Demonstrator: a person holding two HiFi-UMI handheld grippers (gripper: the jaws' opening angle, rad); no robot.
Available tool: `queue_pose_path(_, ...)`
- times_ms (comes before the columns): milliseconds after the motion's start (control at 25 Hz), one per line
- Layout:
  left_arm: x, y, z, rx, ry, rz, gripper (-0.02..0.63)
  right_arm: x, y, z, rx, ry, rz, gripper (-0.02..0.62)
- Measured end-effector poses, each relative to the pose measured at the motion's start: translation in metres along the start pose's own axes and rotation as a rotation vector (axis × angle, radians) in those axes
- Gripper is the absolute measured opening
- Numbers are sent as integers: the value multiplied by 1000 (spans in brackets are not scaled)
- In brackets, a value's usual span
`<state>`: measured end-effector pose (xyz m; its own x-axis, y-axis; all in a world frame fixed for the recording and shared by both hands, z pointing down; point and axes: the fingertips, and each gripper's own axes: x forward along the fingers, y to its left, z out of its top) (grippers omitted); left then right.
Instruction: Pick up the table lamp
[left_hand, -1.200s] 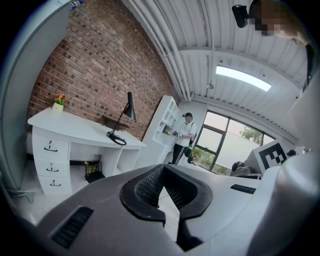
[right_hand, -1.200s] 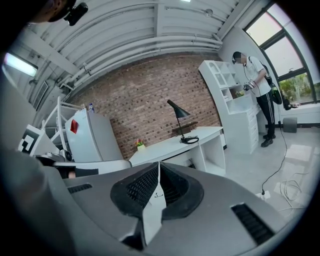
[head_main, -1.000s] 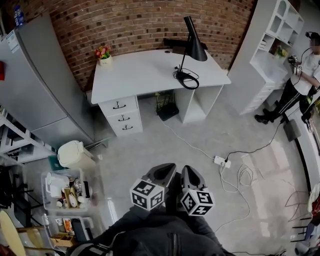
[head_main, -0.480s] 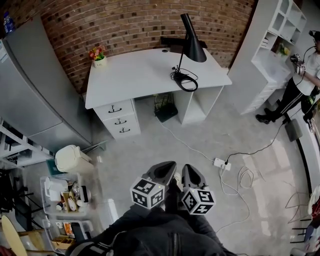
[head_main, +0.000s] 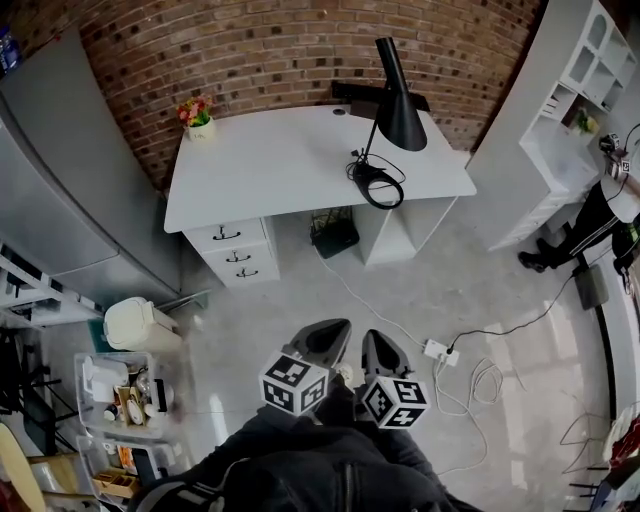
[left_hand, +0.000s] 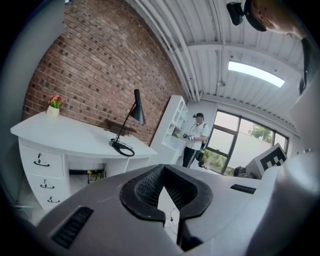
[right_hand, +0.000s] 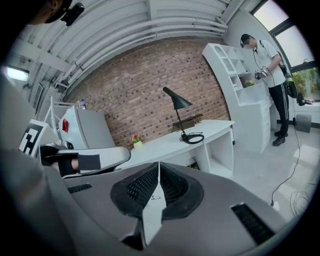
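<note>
Small potted flower (head_main: 197, 112): back left corner of the white worktop (head_main: 270, 165).

Left hand-held gripper (head_main: 333, 335): clenched, nothing between the jaws. Held over the floor, well short of the worktop's front edge.

Right hand-held gripper (head_main: 378, 342): just beside the left one, also clenched and empty.

Table lamp (head_main: 399, 112): upright toward the right end of the worktop. Its ring base (head_main: 378, 186) sits near the front edge, with the cord (head_main: 358, 155) lying beside it.

Handling (judgement): thin stem (head_main: 373, 120), stiff and probably smooth, so it could slip. The black cone shade makes it top-heavy and the base looks light. Best hold is low on the stem, with the second gripper steadying higher up. Mind the trailing cord.
</note>
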<state>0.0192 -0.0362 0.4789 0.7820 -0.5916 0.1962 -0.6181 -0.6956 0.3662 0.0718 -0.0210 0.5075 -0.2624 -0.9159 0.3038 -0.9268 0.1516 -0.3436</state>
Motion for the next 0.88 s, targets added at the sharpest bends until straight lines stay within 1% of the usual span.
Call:
queue_pose_path(120, 23, 14, 10, 1, 2, 9, 6, 21, -12, 9, -3, 19, 17, 15)
queue_pose_path(320, 62, 27, 29, -2, -8, 21, 6, 52, -35, 34, -8, 11, 35, 15)
queue_pose_path(680, 121, 36, 43, 9, -10, 21, 6, 84, -81, 60, 2, 0, 51, 15)
queue_pose_path(880, 136, 36, 45, 17, -23, 38, 6, 94, -93, 66, 14, -4, 72, 15)
